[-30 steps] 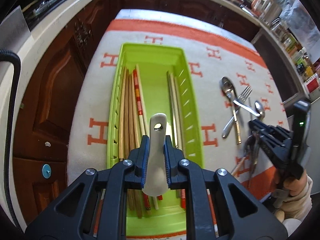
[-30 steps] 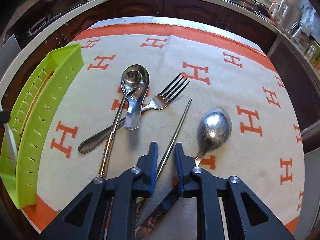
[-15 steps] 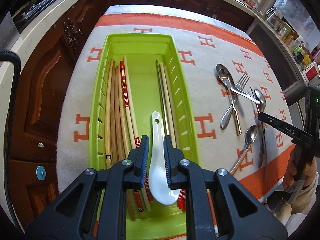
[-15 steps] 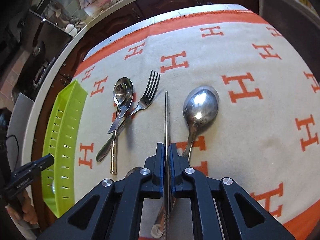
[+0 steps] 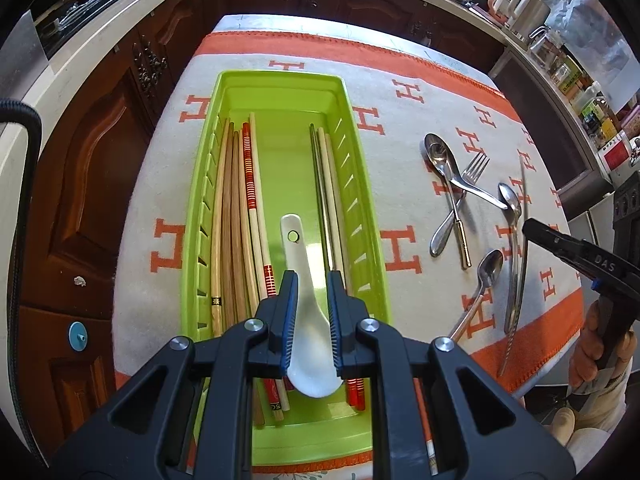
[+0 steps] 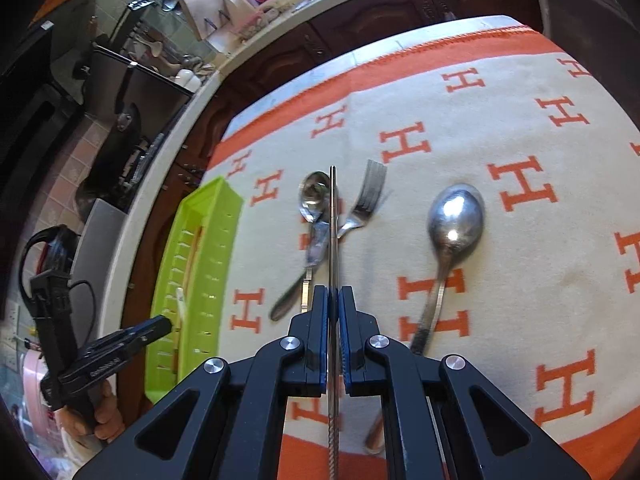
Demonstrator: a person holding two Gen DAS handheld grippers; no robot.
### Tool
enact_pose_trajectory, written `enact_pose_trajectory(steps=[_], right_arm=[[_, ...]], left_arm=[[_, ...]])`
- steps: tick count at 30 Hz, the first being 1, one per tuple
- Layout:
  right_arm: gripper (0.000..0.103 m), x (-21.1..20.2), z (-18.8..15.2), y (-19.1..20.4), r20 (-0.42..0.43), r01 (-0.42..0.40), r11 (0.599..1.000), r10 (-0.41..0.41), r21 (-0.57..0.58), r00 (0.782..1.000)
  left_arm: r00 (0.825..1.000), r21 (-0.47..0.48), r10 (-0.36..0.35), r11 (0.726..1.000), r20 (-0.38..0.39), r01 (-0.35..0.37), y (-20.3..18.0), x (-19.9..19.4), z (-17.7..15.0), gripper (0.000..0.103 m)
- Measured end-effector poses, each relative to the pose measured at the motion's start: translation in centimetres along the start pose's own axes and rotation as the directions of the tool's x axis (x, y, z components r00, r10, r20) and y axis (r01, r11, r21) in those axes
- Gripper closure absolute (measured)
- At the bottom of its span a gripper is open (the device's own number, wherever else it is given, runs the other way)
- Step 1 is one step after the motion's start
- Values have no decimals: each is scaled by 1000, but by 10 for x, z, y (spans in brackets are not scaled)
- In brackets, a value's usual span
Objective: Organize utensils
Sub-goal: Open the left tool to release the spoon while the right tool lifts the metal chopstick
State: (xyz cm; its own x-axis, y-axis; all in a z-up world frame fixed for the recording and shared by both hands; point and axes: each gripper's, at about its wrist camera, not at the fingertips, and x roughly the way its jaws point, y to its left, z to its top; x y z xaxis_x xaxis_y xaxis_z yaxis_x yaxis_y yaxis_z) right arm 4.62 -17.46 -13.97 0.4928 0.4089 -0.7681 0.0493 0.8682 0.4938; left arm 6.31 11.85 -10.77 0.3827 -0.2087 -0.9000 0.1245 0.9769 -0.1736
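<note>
The left gripper is clamped on a white ceramic spoon, its pads pressing the sides of the spoon where handle meets bowl; the handle points away over the green tray. The right gripper is closed tight on a metal chopstick, which runs straight out ahead between the pads, its twisted end trailing back under the gripper body.

Inside the tray, wooden chopsticks and a red-banded one lie along the left wall, and a few more, one of them metal, along the right wall. To the right of the tray, on the cloth, lie the loose pieces: a small spoon crossed with other cutlery, a fork just beside it, and a large metal spoon further right.

The surface is a table under a cream cloth patterned with orange H letters and edged by an orange band. Around it run dark carved wooden cabinets topped by a pale counter. Jars and kettles crowd the far right of the counter in the left wrist view; pots and racks stand at the back in the right wrist view.
</note>
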Motion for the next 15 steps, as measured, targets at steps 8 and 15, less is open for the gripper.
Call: enact_pose_trajectory(steps=[8,15], right_arm=[[98,-20,4,57,25,-157,979,161,-127,987],[98,-44,10,116,49,-247,935,268,-255,962]], left_arm=[[1000,-13,-7,1000,11,7,5,-4,-4,91],[1000,-27,-7,1000,26,8,12,-12,-7,91]])
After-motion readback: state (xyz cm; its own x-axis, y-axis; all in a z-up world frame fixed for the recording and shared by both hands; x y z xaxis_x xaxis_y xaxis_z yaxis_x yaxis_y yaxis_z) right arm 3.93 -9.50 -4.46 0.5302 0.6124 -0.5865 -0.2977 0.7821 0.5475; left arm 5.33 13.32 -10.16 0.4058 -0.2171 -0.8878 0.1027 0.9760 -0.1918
